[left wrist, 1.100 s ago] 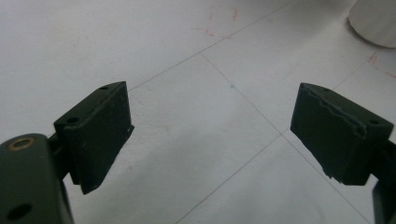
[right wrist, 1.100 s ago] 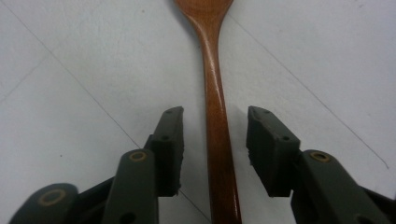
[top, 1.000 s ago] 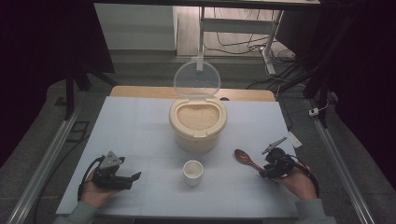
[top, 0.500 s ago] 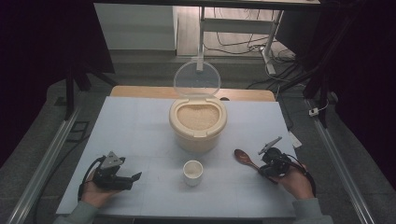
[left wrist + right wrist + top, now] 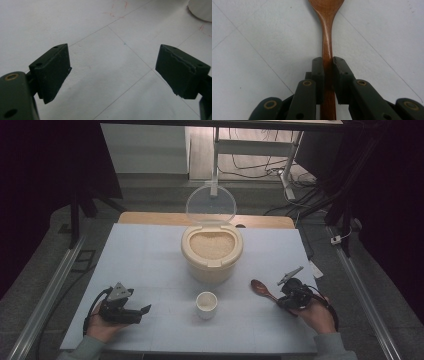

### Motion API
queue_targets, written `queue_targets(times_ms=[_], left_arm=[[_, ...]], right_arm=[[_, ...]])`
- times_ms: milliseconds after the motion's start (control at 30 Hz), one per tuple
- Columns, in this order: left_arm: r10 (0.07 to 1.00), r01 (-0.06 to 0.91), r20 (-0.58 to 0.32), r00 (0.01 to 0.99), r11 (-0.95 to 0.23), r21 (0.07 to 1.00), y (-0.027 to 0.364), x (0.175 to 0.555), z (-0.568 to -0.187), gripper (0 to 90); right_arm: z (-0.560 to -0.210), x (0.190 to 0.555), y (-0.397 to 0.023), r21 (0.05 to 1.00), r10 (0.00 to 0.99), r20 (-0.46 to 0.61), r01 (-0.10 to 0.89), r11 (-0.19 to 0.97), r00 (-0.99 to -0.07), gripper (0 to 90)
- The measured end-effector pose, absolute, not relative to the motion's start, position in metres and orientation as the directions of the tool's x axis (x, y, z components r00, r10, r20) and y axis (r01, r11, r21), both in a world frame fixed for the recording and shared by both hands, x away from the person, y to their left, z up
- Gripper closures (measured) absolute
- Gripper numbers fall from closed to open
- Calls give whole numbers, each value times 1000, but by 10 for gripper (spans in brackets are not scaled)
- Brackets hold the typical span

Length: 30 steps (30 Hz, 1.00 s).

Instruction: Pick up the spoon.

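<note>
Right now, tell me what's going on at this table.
A person works with a gripper in each hand. The right gripper has just been closing and now clamps the handle of a wooden spoon lying on the white table. The left gripper rests open over bare table. Ahead stands an open rice container, lid up, with a small white cup in front of it.

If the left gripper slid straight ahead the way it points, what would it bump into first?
Probably the small white cup. The left gripper, jaws open, points across the table toward it, with bare surface between. Depth is hard to judge, so it might just slip past.
</note>
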<state>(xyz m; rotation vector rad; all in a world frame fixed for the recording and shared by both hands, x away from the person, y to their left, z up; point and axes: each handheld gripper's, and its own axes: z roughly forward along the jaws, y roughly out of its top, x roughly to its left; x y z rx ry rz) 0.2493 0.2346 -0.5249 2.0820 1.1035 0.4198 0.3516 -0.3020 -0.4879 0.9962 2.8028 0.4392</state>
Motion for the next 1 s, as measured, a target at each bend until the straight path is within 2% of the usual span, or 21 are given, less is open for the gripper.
queue_targets(times_ms=[533,800,1000], left_arm=[[814,575,-47,579,-368,731,235,249,-525,123],[814,576,-48,579,-366,731,234,249,-525,123],[814,576,-48,579,-367,730,234,250,-525,122]], right_arm=[[-457,342,-310,476,617,20,550,686,-787,799],[-432,326,-292,558,536,33,460,690,-844,799],[-426,322,-277,585,484,50,418,695,-874,799]])
